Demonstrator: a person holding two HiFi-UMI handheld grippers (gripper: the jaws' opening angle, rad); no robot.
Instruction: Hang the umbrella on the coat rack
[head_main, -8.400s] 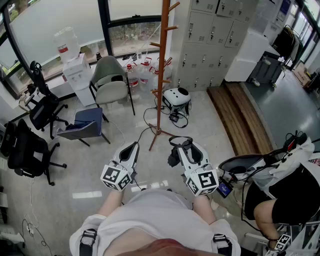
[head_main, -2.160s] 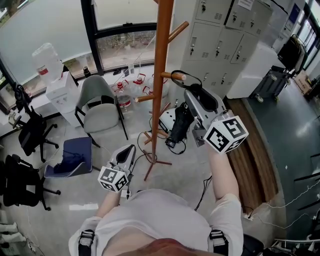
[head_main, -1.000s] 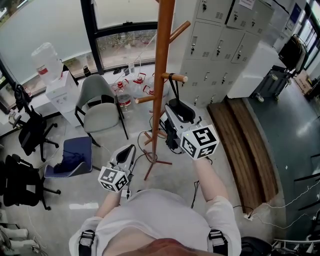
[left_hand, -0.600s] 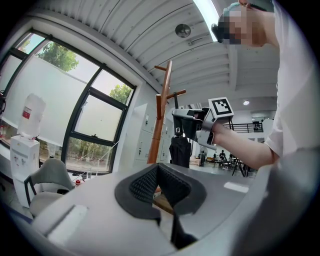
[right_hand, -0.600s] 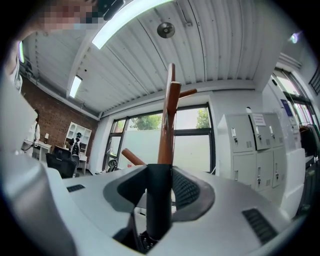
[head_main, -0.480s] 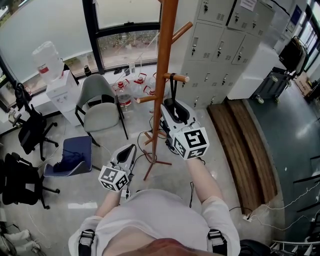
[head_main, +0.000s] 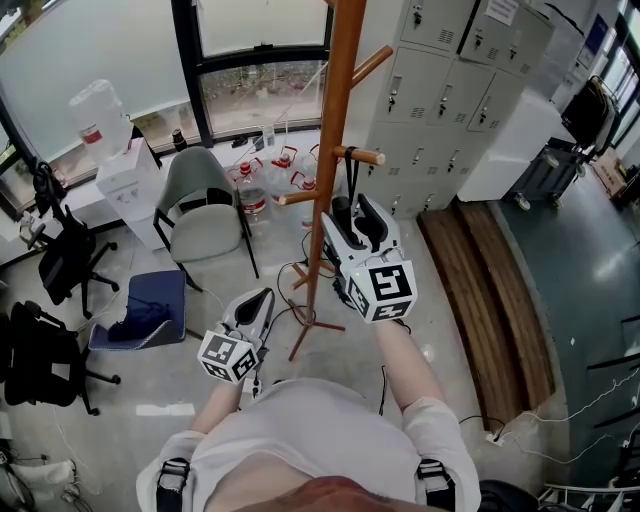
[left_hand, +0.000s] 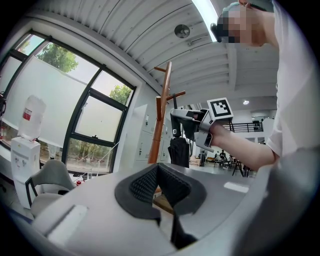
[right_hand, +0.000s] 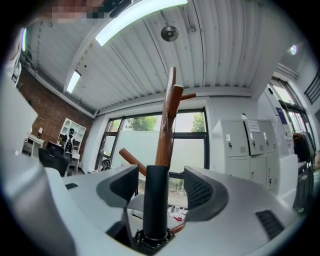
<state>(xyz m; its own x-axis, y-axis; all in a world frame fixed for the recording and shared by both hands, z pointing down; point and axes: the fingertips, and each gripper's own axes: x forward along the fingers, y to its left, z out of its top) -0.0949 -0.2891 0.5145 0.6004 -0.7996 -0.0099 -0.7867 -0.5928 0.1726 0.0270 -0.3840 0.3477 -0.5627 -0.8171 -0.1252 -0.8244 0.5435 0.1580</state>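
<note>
Head view: wooden coat rack (head_main: 335, 150) stands on the floor, window behind it, grey lockers (head_main: 440, 60) to its right. Folded black umbrella (left_hand: 178, 151) hangs by its strap from a short peg (head_main: 362, 155) on the rack's right side, close against the pole. Right gripper (head_main: 352, 212) raised at the umbrella's handle. Its jaws have just been opening and are now wide; the handle stands between them, pads not pressing it. Left gripper (head_main: 262, 298) low, near the person's body, jaws together, nothing held.
</note>
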